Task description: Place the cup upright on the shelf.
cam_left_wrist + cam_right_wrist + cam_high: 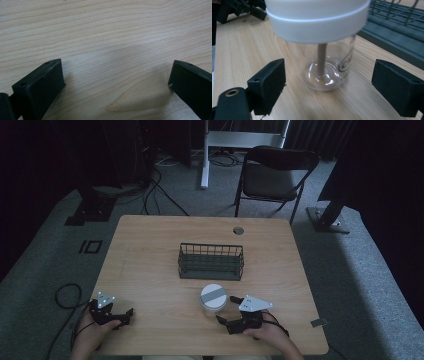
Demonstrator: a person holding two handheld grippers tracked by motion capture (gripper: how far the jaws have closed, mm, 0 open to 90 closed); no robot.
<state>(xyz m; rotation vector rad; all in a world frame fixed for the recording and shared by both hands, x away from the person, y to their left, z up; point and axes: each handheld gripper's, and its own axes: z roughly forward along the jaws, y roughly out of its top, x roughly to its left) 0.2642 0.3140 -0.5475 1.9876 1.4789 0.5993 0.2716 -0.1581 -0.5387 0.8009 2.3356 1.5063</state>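
A clear glass jar [325, 67] with a broad white lid [317, 18] stands upright on the wooden tabletop [150, 270], near the front edge and just in front of a dark wire basket [211, 261]. The right claw [329, 85] sits low beside it, jaws spread wide on either side of the glass body and touching nothing. A thin stem inside the jar runs down from the lid to the base.

The risks look plain enough. The lid overhangs the narrower glass, so a grip set too high could catch the rim and tip the jar, while smooth glass may slip if the jaws close off-centre. One jaw meeting the jar first could push it sideways across the tabletop. With the basket close behind, a forward nudge might knock the jar against its wire wall.

The left claw [112, 312], well apart at the tabletop's near-left corner, also gapes wide and holds nothing.
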